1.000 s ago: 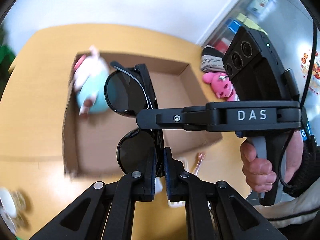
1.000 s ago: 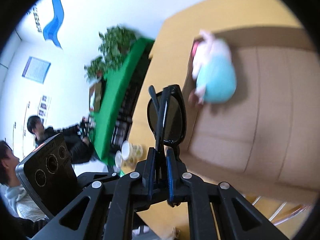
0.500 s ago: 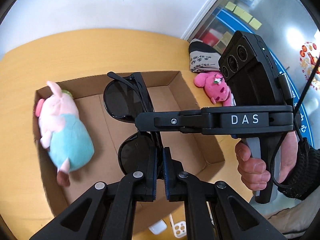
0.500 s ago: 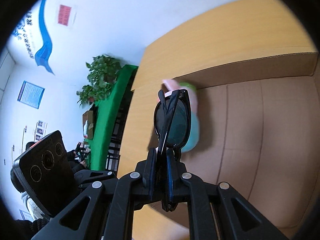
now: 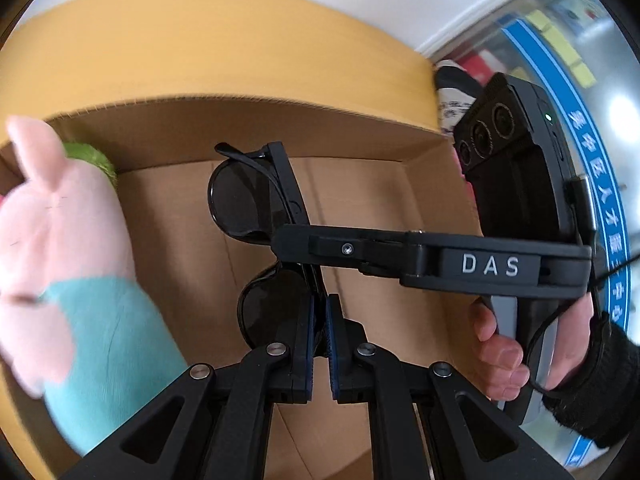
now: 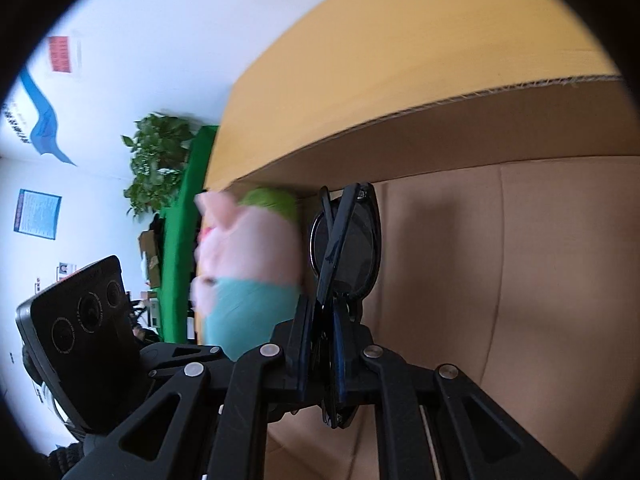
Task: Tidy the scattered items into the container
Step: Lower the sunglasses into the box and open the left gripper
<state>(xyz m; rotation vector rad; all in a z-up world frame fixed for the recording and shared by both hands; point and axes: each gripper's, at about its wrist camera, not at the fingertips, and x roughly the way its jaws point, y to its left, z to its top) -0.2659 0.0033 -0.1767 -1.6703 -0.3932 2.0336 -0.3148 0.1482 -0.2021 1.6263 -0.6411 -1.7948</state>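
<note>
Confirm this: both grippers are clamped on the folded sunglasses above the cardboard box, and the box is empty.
Not quite. The box is not empty: a pink plush pig in a teal outfit lies in it, as the left wrist view shows. Both grippers do clamp the folded sunglasses above it.

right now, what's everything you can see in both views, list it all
sunglasses: one pair, black, folded, held over the open box by both claws
box: one, brown cardboard, open top, on the table
plush pig: one, pink with a teal dress, inside the box at its left side
green thing: one, partly hidden behind the pig's head, cannot tell what it is
table: one, yellow-brown wood, under the box
potted plant: one, green, by the far wall
left claw: black, shut on the sunglasses at one lens end
right claw: black, shut on the sunglasses near the middle
right hand: one, gripping the right claw's handle
</note>
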